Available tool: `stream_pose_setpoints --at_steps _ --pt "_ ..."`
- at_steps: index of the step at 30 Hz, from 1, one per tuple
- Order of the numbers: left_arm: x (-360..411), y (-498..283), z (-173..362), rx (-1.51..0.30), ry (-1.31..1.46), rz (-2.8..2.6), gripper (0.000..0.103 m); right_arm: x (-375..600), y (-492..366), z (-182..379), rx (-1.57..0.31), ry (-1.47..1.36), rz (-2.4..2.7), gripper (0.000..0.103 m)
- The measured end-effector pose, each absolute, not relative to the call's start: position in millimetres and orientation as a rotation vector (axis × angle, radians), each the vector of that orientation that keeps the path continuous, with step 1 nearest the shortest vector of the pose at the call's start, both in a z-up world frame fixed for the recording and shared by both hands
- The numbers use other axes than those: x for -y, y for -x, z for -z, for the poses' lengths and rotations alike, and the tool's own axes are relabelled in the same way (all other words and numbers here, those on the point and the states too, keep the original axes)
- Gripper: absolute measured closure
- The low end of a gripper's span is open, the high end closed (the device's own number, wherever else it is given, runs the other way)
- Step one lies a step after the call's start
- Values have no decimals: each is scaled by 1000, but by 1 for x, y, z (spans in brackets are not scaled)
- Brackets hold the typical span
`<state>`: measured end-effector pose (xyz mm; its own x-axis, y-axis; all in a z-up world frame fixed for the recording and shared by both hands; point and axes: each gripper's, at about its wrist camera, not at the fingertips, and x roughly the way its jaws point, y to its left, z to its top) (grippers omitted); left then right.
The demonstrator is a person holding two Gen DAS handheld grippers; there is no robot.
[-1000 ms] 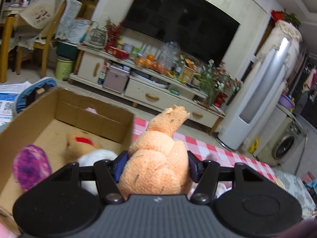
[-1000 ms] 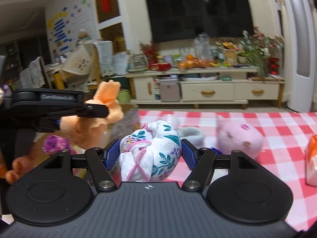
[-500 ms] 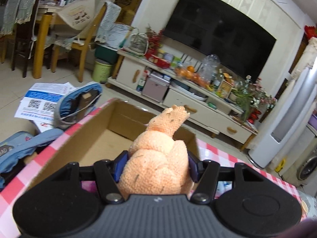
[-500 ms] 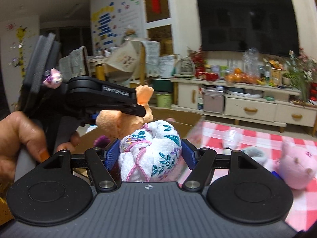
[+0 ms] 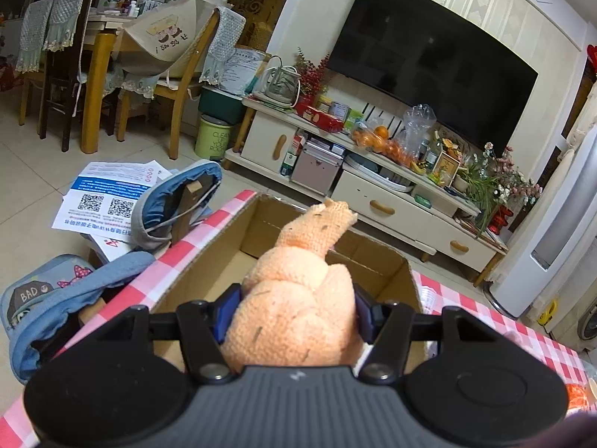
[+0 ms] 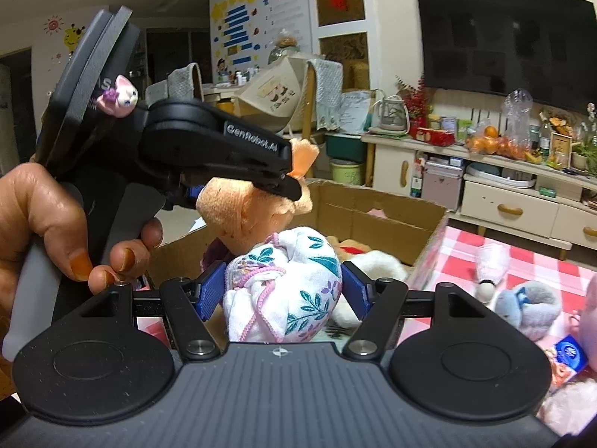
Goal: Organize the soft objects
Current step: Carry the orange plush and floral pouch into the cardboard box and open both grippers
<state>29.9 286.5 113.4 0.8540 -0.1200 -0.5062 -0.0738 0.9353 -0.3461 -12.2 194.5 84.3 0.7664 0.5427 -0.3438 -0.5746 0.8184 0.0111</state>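
Observation:
My left gripper is shut on an orange knitted plush toy, held above the open cardboard box. From the right wrist view the same plush hangs in the left gripper, which a hand carries over the box. My right gripper is shut on a white floral cloth bundle with a pink cord, at the box's near edge. Inside the box lie a white and tan plush and something purple, mostly hidden.
The box stands on a red-and-white checked tablecloth. On the cloth to the right lie a white shuttlecock, a grey-blue plush, a pink plush and a small blue packet. Beyond the table's left edge are blue bags and papers.
Both grippers have swung left with their loads. The box now fills the middle of both views, and the left gripper with the orange plush has come closer in the right wrist view.

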Motion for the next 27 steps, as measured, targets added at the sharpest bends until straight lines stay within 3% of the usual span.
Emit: stream_pose_setpoints --at_steps 9,12,14,17,22,27 --pt "-299 -35 -110 -552 347 -42 42 -202 8 -75 -382 109 -652 19" --pt "-301 -36 -110 -551 334 -59 41 -205 7 -71 -389 116 -669 17" --pt "-302 -37 -111 -551 324 -65 39 -207 8 -71 -384 122 -668 8" --pt "-305 -37 -111 -557 322 -75 34 -204 11 -71 -378 115 -673 5" --pt "-303 -36 -112 -551 320 -87 15 -199 23 -77 -351 121 -663 4" --pt "-300 -33 -115 -535 315 -79 12 -194 35 -79 -329 137 -647 3"
